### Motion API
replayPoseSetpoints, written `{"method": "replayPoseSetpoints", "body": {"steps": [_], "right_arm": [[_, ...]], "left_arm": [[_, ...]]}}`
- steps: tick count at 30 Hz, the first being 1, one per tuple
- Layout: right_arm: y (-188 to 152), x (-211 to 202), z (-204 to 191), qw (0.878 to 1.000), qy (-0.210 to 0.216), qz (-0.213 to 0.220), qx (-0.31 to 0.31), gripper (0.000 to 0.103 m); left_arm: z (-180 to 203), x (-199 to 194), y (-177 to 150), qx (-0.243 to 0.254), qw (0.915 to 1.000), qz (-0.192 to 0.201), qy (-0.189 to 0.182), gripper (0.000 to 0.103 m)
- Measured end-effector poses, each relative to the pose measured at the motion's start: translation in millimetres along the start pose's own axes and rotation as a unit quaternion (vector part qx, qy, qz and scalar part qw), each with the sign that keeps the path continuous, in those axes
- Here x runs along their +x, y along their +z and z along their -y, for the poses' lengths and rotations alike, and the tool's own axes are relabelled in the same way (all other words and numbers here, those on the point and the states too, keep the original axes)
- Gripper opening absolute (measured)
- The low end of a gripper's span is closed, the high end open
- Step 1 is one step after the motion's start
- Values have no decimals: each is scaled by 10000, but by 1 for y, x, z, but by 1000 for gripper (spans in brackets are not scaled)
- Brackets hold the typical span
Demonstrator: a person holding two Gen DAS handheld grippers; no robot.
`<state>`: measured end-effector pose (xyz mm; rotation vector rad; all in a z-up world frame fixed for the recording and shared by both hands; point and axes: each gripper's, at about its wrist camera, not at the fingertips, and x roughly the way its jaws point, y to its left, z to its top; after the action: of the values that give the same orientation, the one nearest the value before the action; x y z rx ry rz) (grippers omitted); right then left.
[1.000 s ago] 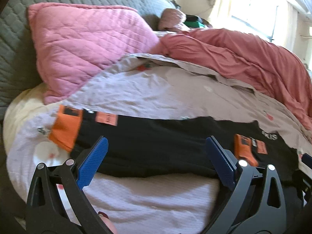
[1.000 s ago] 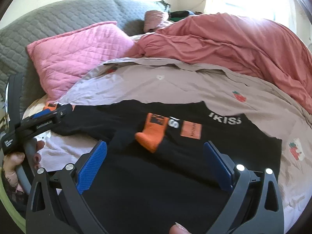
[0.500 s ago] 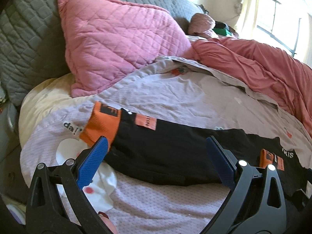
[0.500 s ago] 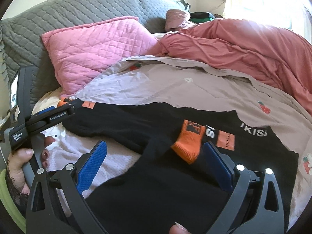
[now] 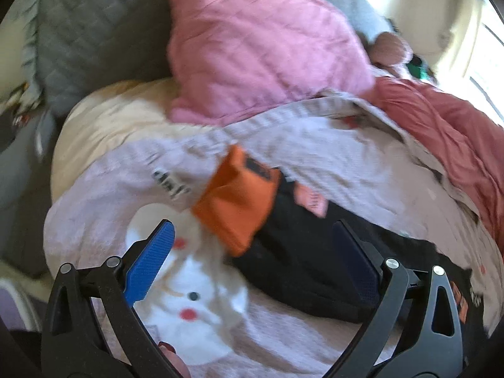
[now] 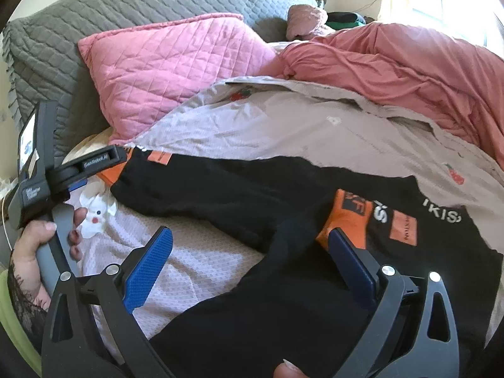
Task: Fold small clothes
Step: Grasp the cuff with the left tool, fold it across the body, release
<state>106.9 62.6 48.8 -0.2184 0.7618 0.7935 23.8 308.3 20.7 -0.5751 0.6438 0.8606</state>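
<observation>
A black long-sleeved top (image 6: 283, 283) with orange cuffs lies spread on the bed's pale printed blanket (image 6: 315, 132), one sleeve stretched out to the left. The left tongs (image 5: 252, 255) gape wide and empty above that sleeve's orange cuff (image 5: 236, 204) — the cuff sits between the blue pads, slightly ahead of them. The right tongs (image 6: 252, 255) are likewise spread, gripping nothing; the other cuff (image 6: 346, 217) lies just beside their right pad, folded in over the body of the top. A pink quilted pillow (image 6: 170, 72) rests behind.
</observation>
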Motion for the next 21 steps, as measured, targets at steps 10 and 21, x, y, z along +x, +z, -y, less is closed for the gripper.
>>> {"method": "replayPoseSetpoints", "body": {"steps": [10, 21], "right_arm": [[-4, 20, -1, 9998, 73, -135, 101, 98], [-18, 10, 26, 9978, 127, -118, 637, 98]], "left_arm": [[-19, 30, 1, -555, 9977, -385, 69, 75], [5, 3, 10, -315, 9935, 253, -1060, 2]]}}
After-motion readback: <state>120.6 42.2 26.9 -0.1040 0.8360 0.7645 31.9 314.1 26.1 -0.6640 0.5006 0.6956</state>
